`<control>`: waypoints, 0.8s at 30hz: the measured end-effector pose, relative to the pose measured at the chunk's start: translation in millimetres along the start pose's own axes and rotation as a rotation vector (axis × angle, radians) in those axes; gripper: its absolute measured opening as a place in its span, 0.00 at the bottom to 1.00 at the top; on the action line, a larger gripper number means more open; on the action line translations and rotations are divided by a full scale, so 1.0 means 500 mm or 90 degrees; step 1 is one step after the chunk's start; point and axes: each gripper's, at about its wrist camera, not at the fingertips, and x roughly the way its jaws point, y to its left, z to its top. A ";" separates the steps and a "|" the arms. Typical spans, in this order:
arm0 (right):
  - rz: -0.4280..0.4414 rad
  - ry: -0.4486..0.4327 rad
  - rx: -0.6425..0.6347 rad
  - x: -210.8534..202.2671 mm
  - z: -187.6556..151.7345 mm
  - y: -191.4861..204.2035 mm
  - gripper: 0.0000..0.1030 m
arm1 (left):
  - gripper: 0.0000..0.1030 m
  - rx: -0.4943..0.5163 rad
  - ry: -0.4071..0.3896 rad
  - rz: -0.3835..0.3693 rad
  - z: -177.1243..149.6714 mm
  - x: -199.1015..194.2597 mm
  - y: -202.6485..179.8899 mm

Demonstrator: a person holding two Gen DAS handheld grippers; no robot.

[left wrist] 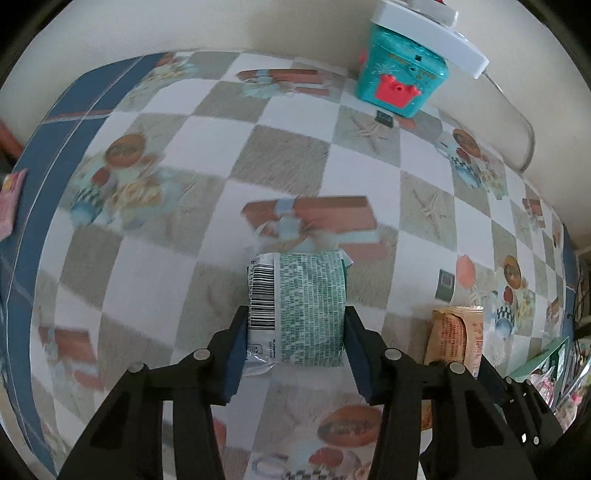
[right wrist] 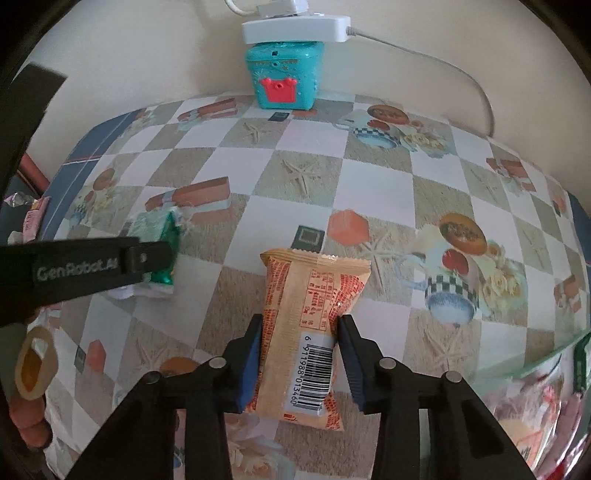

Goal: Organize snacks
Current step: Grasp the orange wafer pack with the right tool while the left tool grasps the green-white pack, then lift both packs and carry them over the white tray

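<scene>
- Left hand-held gripper pinches the green snack packet above the desk.
- Right hand-held gripper pinches the orange snack packet — neither stowed yet, so sorting looks midway.

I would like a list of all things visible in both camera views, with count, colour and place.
green snack packet: one, green and white with barcode, between the left gripper fingers
orange snack packet: one, orange and cream with barcode, between the right gripper fingers
toy box: one, teal with red clasp, far table edge by the wall
power strip: one, white, on top of the toy box
tablecloth: one, checked with printed pictures, covering the table
left gripper: one, black, shut on the green snack packet
right gripper: one, black, shut on the orange snack packet
</scene>
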 end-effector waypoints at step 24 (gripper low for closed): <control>0.024 -0.020 0.060 -0.110 -0.178 -0.016 0.37 | 0.49 -0.212 -0.057 -0.008 -0.269 -0.129 0.050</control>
